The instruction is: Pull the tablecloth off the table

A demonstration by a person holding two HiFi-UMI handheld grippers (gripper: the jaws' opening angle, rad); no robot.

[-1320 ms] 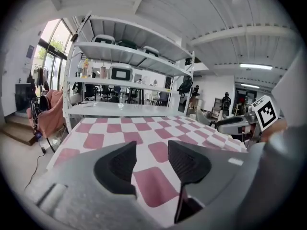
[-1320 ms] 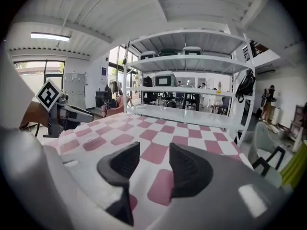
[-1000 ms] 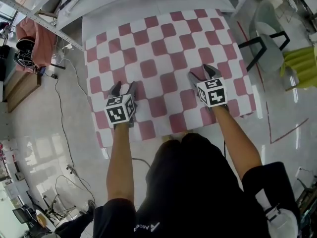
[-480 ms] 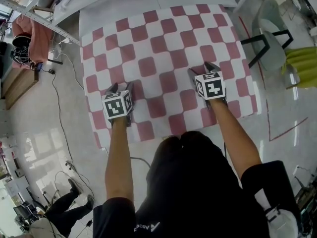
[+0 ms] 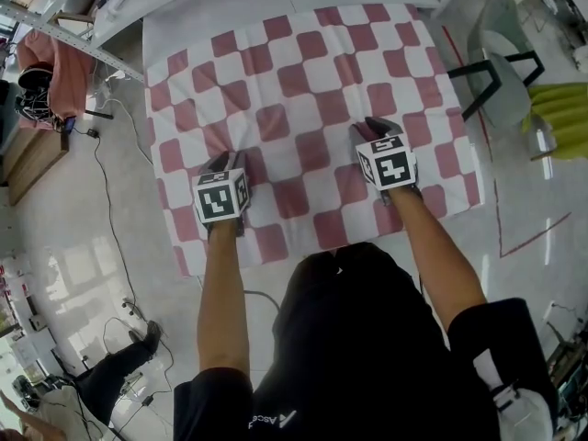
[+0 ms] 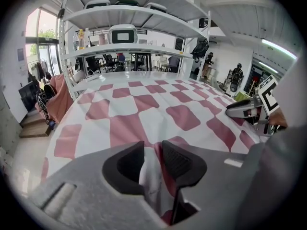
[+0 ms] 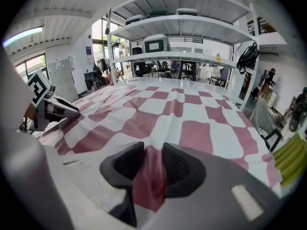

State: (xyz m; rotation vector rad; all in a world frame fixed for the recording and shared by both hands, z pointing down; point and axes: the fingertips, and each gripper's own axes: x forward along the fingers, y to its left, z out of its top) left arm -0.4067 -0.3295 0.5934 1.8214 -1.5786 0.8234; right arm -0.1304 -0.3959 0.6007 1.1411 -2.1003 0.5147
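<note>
Head view: my left hand-held gripper (image 5: 225, 162) and right hand-held gripper (image 5: 372, 129) have just closed, each pinching a fold of the checkered tablecloth (image 5: 294, 81) spread over the table (image 5: 276, 3), ready, I judge, for pulling.

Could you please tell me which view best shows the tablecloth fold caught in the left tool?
The left gripper view: the left tool has just been closing, pinching a ridge of tablecloth between its jaws. The head view hides that pinch under the tool; the right gripper view shows only the tool's side.
</note>
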